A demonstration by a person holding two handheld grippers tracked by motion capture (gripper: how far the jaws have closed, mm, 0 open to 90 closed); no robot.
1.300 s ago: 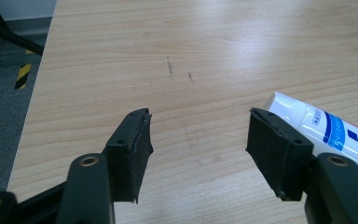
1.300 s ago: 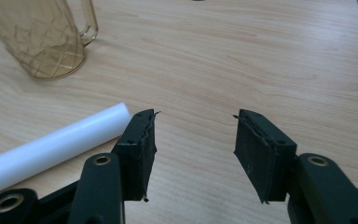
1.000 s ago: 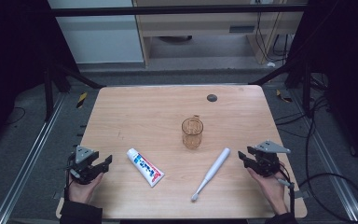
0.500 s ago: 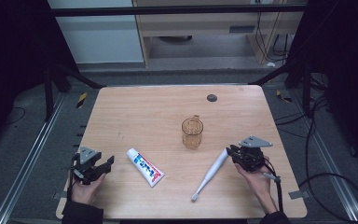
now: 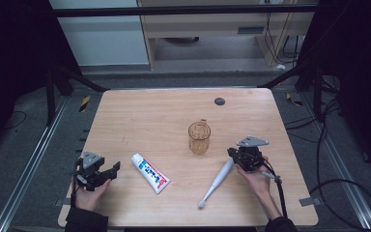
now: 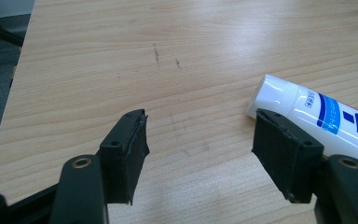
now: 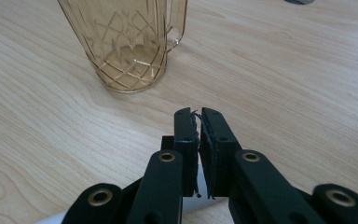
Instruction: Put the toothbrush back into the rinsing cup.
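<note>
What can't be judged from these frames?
- Right gripper view: whether its closing jaws pinch the toothbrush; the jaws cover the handle.
- High view: that contact is too small to see.
- Left gripper view: the toothpaste runs off the right edge; the cup is cut at the corner.
- High view: tube print unreadable.

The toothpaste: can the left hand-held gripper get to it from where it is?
Probably yes. The left hand-held gripper is open, and the toothpaste lies just beside one jaw, with bare table between them.
</note>
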